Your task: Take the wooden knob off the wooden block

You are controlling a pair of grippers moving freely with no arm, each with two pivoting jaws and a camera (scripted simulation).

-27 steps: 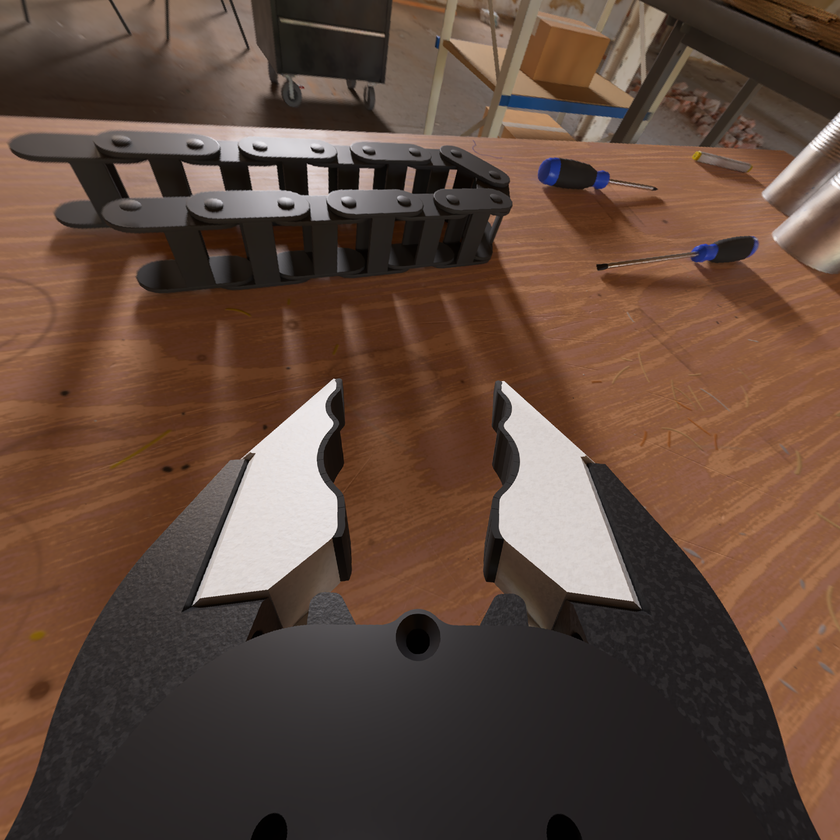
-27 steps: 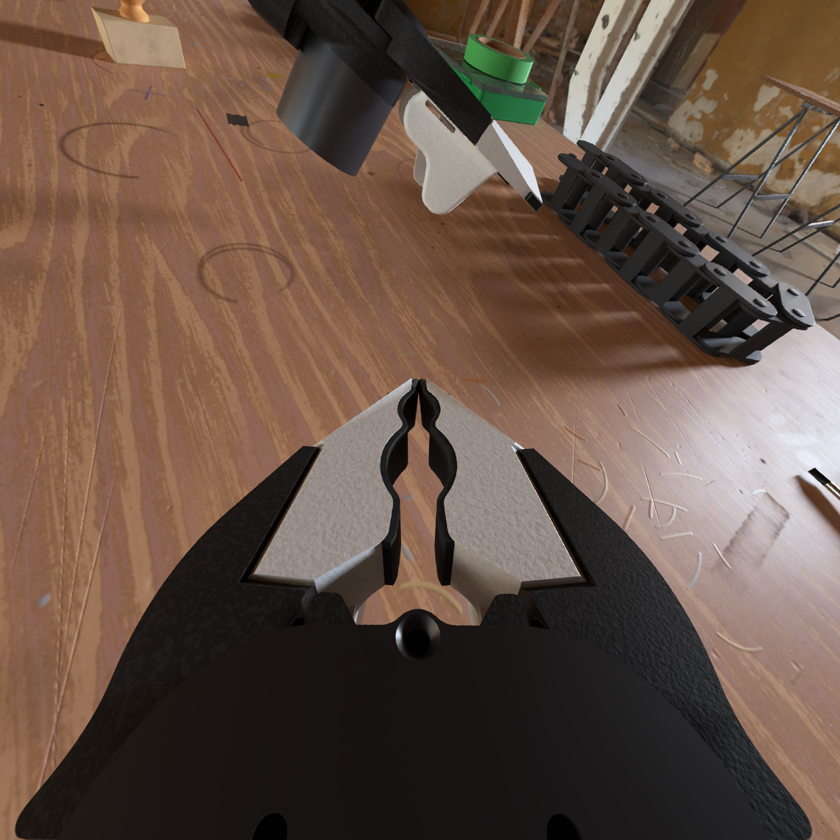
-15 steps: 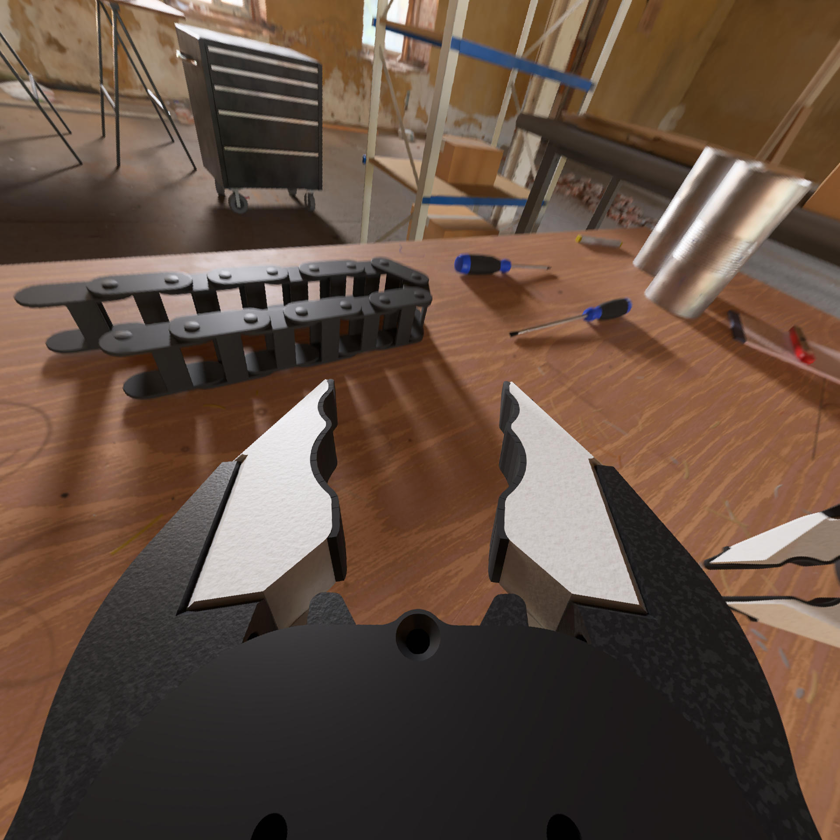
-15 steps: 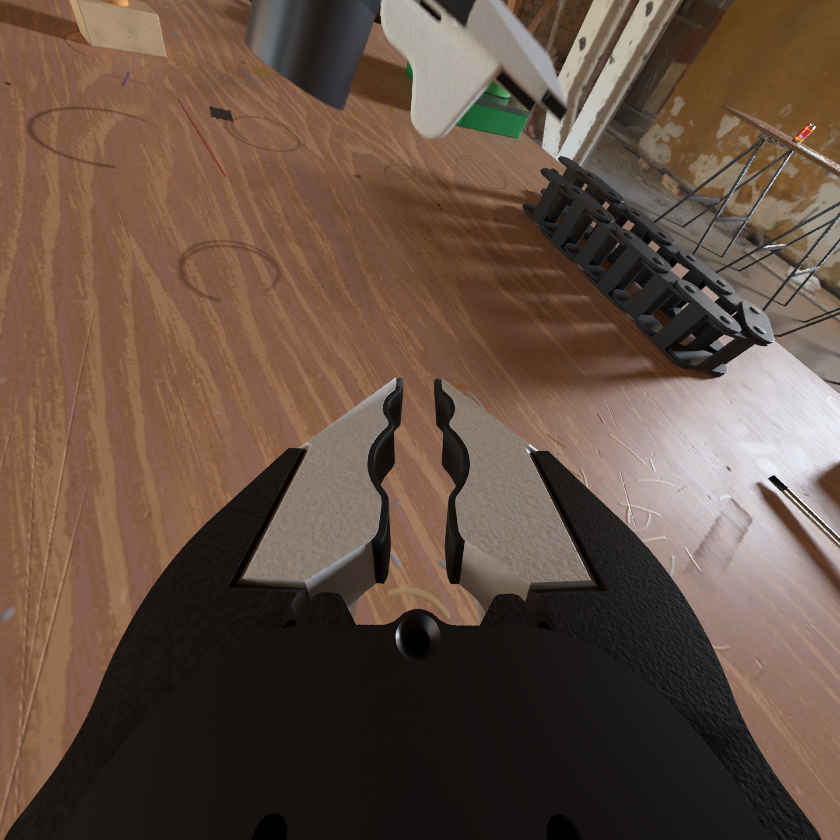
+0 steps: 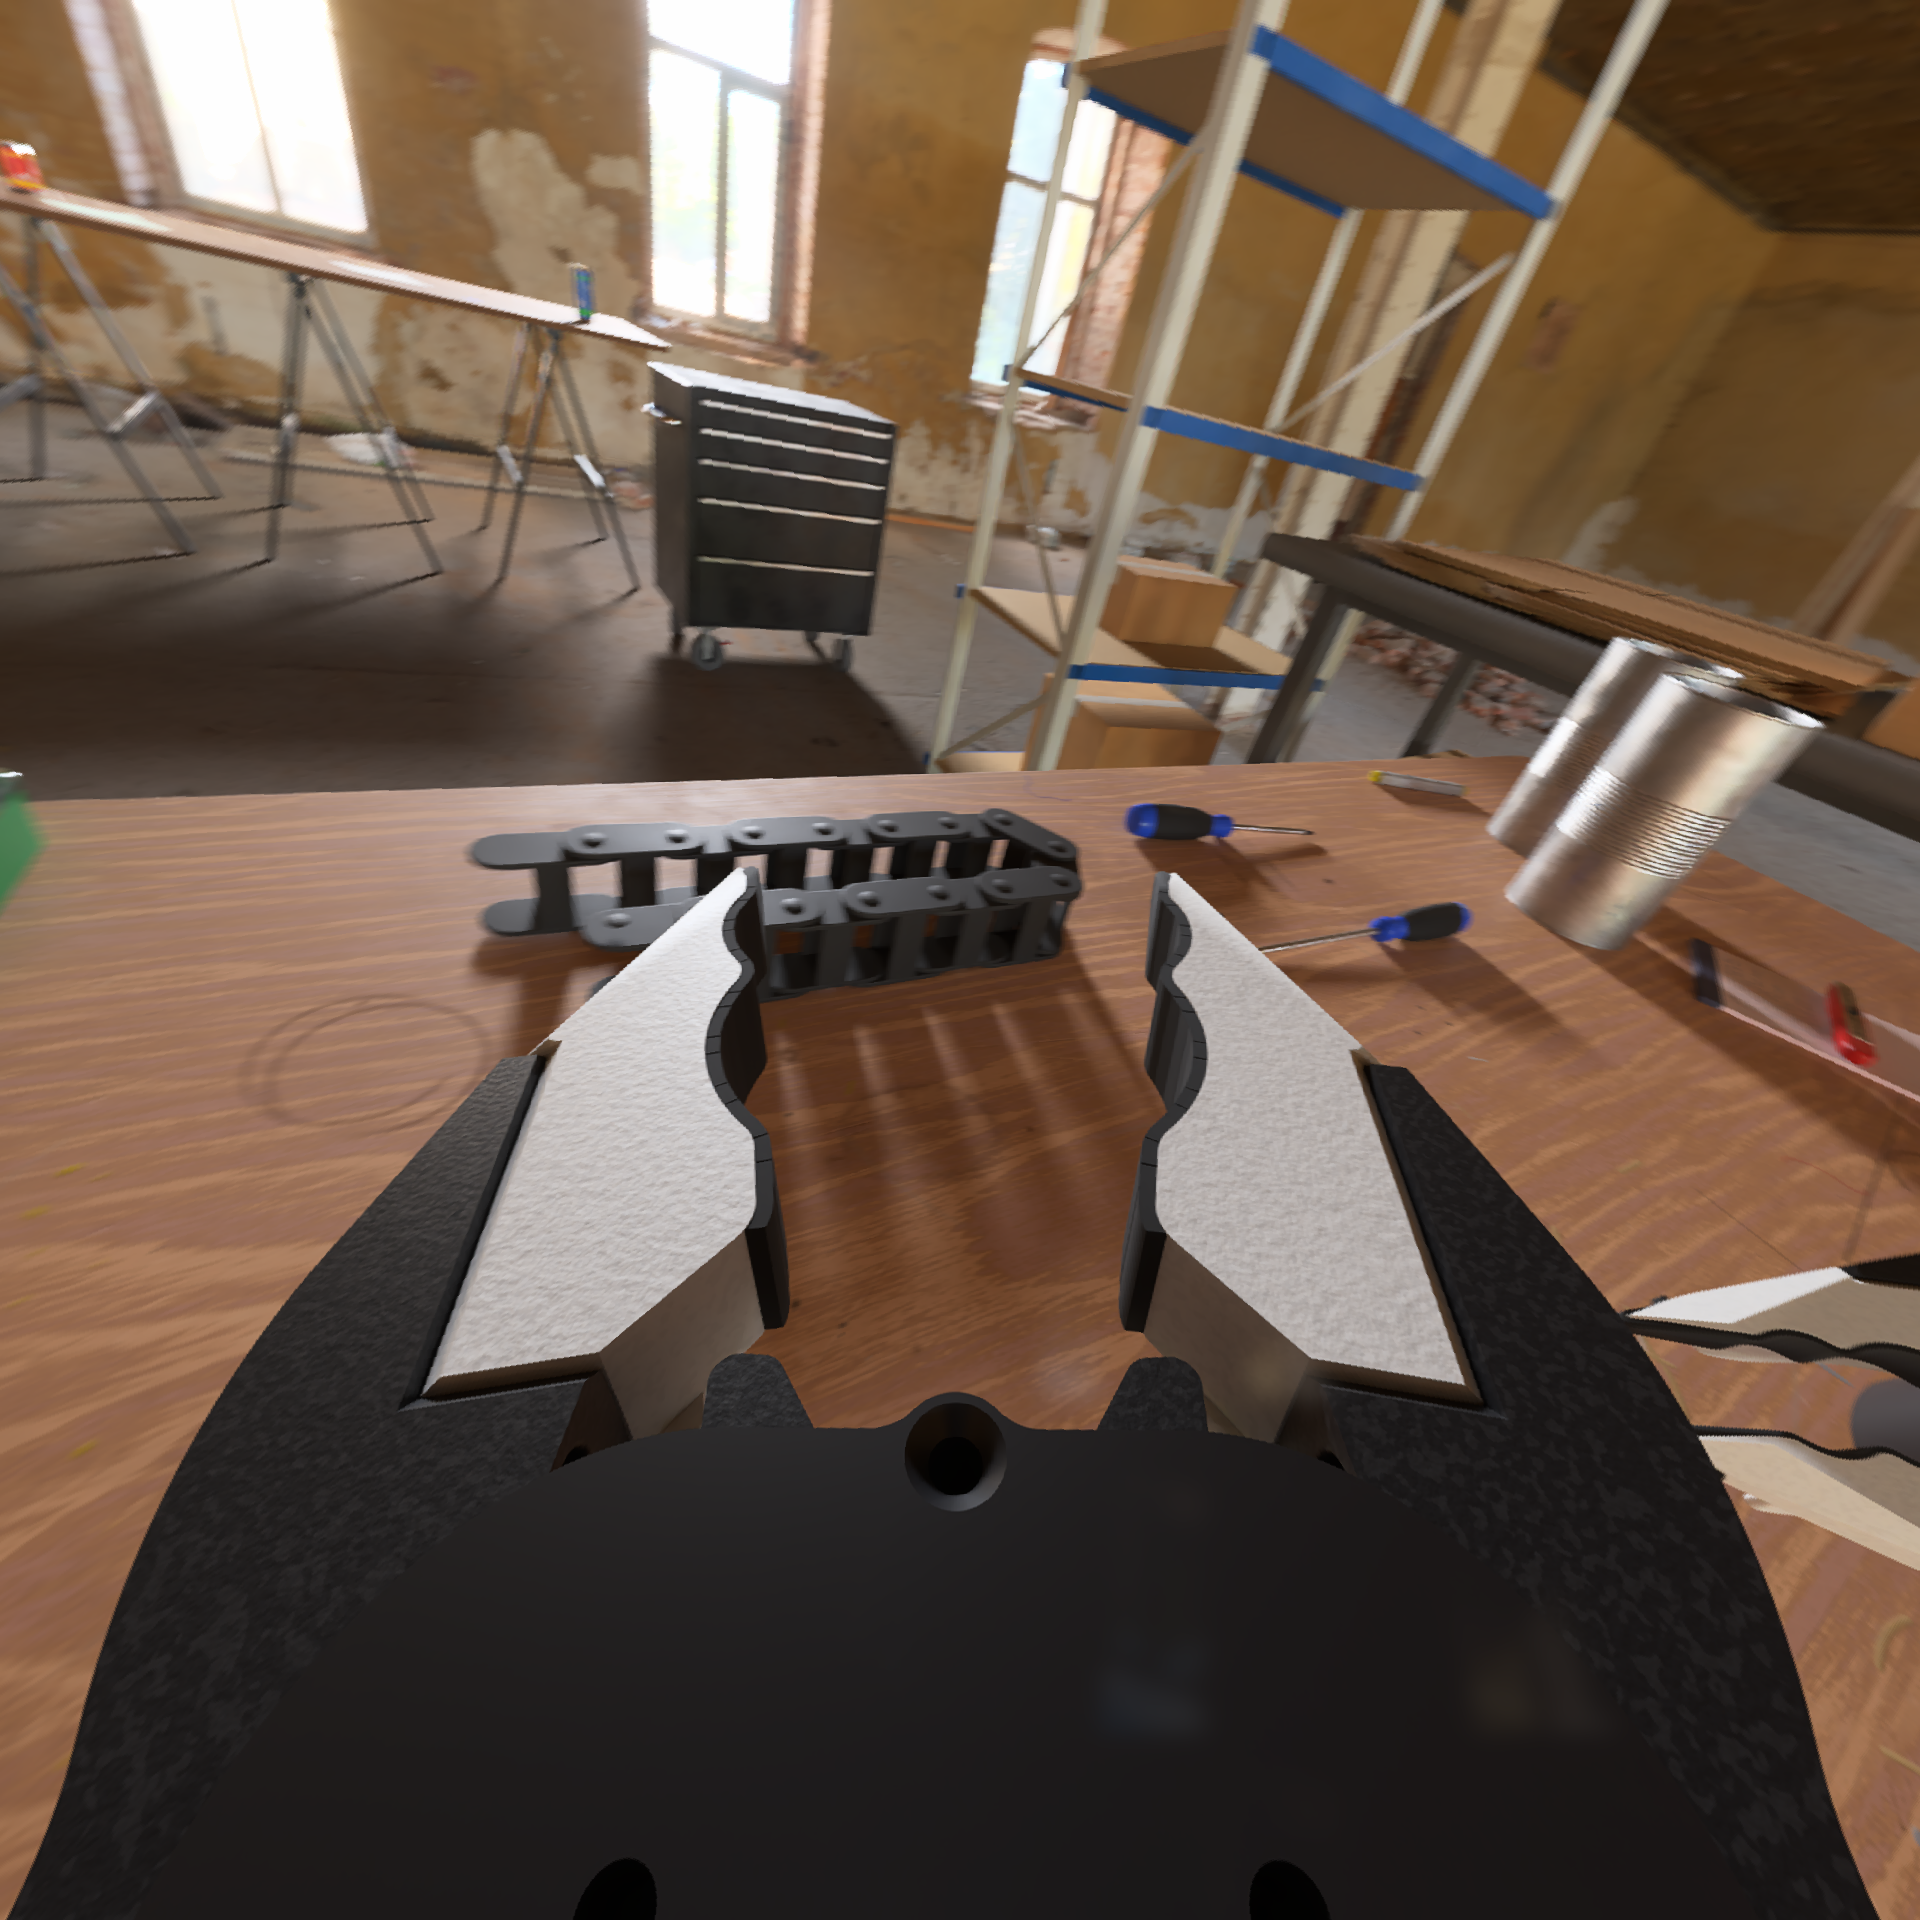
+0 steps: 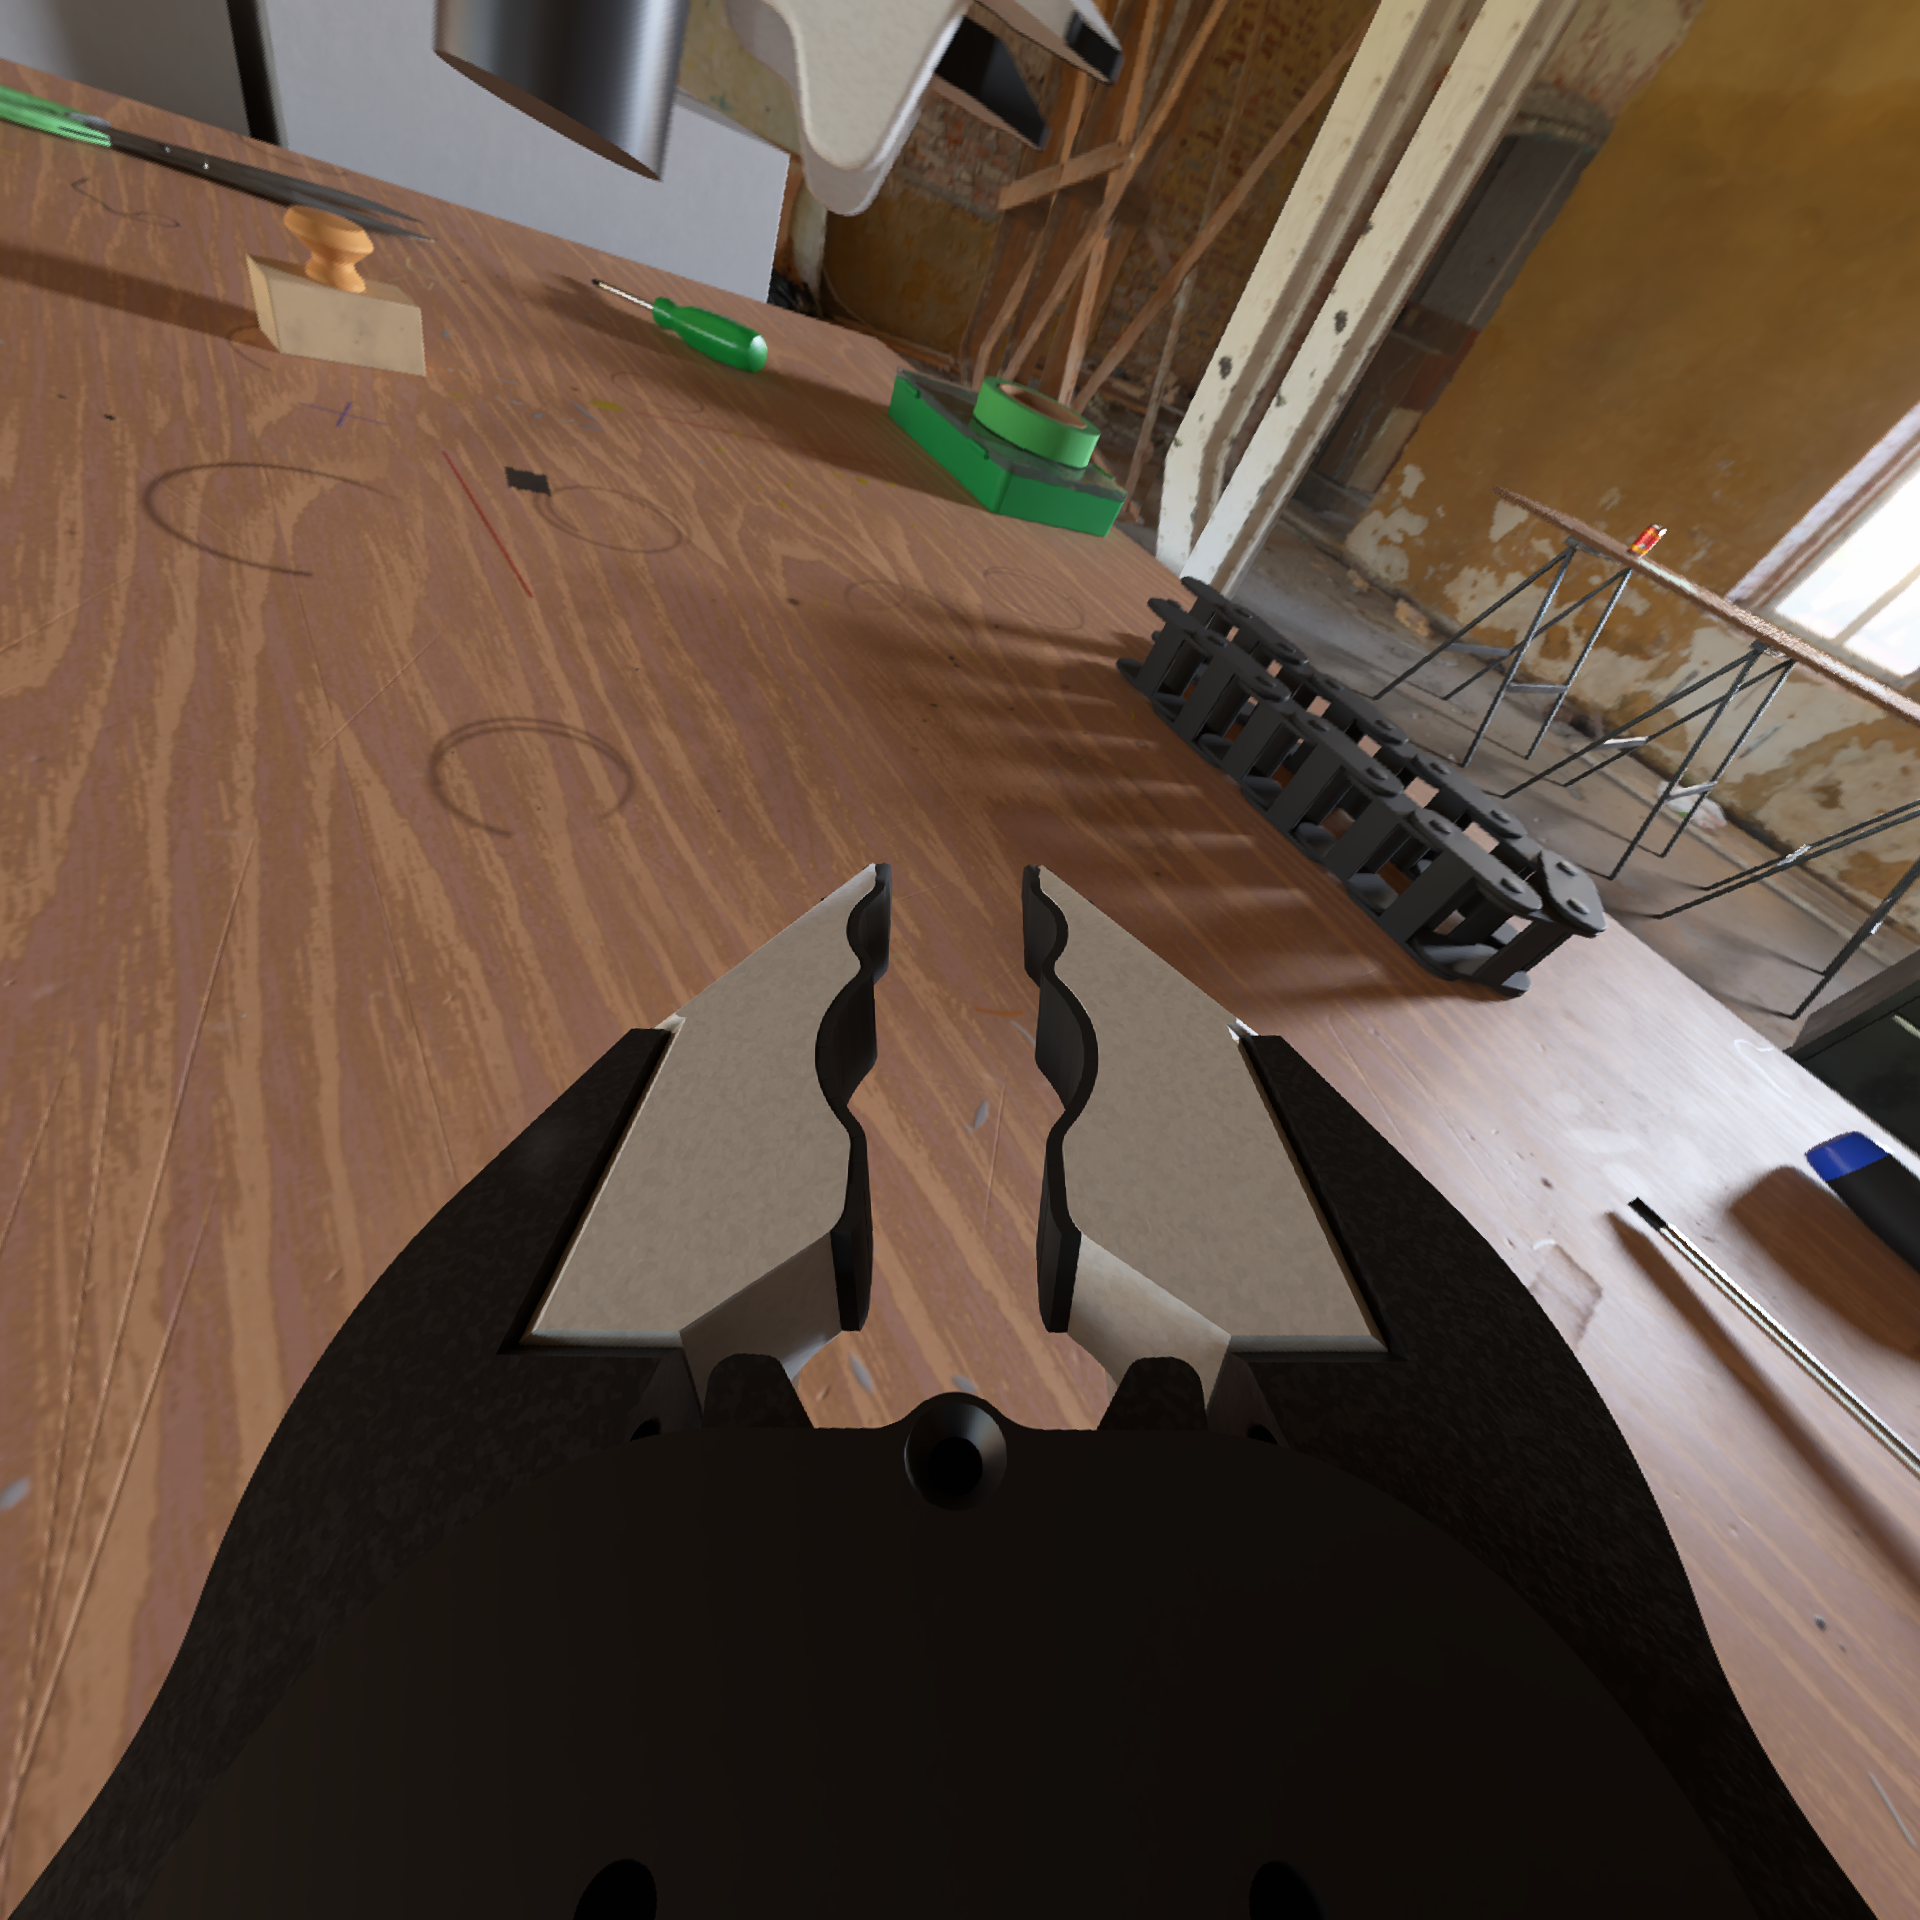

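Pale wood marks the target: the wooden block (image 6: pixel 338 320) stands on the workbench (image 6: pixel 312 935) far ahead and to the left of the right gripper (image 6: pixel 956 883), with the turned wooden knob (image 6: pixel 328 245) upright on its top face and nothing touching either. Over the last second the right gripper's jaws, formerly pressed together, have parted to a moderate gap and hold nothing; its view has swung so that block and knob now sit lower and more fully in frame. The left gripper (image 5: pixel 951 894) has its jaws spread wide and empty as before, but has tilted up from the bench: the black cable chain (image 5: pixel 831 883) now lies just beyond its fingertips, two blue-handled screwdrivers (image 5: pixel 1179 823) ahead to its right, and neither block nor knob shows in its view. Judged from this, the approach has only begun; the knob remains seated, well apart from both tools.
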